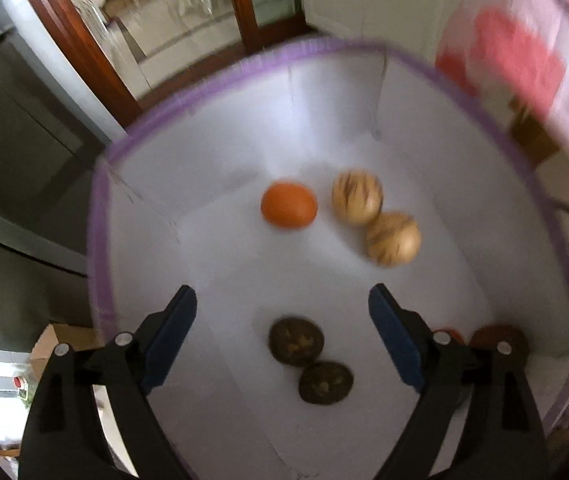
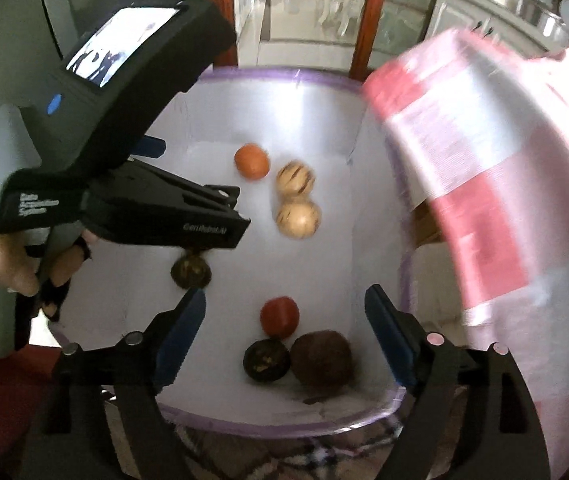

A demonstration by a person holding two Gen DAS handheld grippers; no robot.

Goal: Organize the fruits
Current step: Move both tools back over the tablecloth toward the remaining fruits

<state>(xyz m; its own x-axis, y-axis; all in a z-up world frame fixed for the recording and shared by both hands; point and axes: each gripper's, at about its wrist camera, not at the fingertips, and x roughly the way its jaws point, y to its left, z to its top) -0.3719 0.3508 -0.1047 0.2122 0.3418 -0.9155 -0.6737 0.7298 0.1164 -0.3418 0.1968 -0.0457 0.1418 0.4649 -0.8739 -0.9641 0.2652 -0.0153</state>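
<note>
A white box with a purple rim [image 1: 102, 200] [image 2: 284, 74] holds the fruit. In the left wrist view an orange [image 1: 289, 204], two striped tan melons [image 1: 357, 197] [image 1: 392, 238] and two dark round fruits [image 1: 296, 342] [image 1: 325, 382] lie on its floor. My left gripper [image 1: 282, 304] is open and empty above the dark fruits. In the right wrist view my right gripper [image 2: 284, 304] is open and empty above a red fruit [image 2: 279, 317], a dark fruit [image 2: 266, 360] and a brown fruit [image 2: 321, 358]. The left gripper's body [image 2: 124, 184] hangs over the box's left side.
A pink and white cloth or bag [image 2: 484, 184] [image 1: 524, 60] hangs by the box's right side. A glass door with wooden frames [image 1: 84, 48] stands behind. A plaid cloth [image 2: 324, 456] lies under the box's near edge.
</note>
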